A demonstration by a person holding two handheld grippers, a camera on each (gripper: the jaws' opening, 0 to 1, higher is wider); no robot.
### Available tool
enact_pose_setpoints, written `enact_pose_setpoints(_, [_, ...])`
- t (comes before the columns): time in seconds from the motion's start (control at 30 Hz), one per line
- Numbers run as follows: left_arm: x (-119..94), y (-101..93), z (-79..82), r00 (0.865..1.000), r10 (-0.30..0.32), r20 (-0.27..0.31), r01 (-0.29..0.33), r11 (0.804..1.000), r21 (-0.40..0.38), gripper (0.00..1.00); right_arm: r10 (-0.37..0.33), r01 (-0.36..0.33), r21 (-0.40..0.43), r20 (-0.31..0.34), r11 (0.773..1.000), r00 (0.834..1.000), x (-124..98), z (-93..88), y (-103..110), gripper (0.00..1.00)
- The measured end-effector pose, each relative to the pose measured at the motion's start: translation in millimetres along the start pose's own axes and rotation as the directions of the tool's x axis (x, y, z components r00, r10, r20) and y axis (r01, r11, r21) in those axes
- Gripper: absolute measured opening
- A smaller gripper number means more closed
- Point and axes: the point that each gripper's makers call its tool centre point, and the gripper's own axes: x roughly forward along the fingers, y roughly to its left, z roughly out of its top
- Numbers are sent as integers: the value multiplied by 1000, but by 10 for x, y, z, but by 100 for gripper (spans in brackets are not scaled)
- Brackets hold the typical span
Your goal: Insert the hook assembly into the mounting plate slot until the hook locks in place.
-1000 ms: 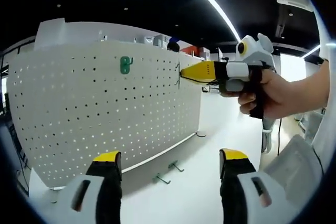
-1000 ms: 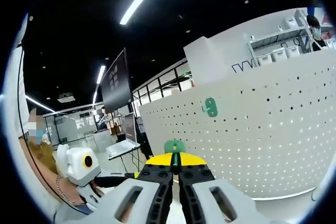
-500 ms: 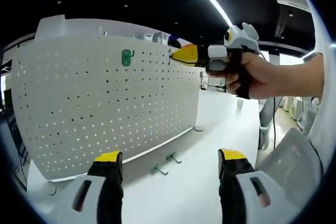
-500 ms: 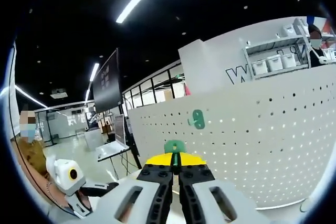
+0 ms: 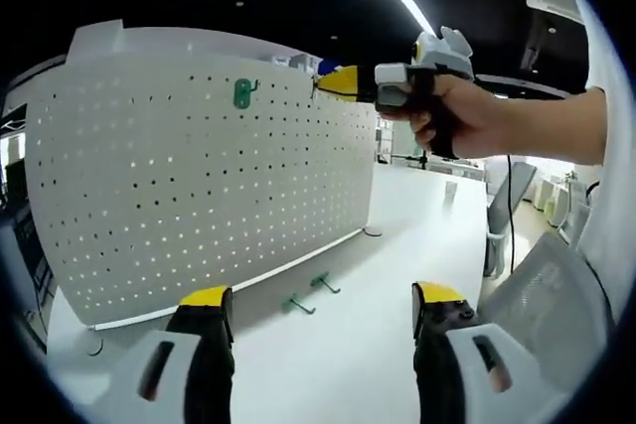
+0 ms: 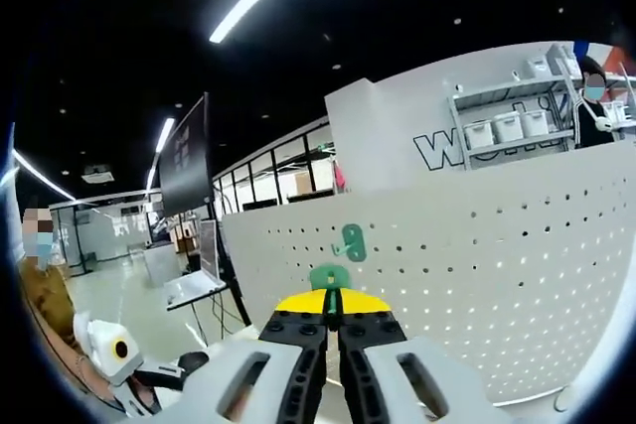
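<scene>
The right hand-held gripper, clenched on a green hook, is rising toward the pegboard's top edge, right of a mounted hook; insertion is nearing; the left hand-held gripper is released

Both grippers look the same: the left gripper and right gripper have white bodies, black jaws, yellow tips.
</scene>
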Motion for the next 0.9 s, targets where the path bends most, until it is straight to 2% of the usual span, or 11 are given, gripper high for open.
enact_pose_setpoints(0.43, [-62,-20,-150,1000,-16,-23,16,1000,-11,76,-74,74,-17,0,997,997,138,109,-198,0])
enact_pose_setpoints(0.9, [-83,-52,-188,999,-23,-24,23,1000,0,75,-177,177,-46,9,983,984,345,203,-465,0])
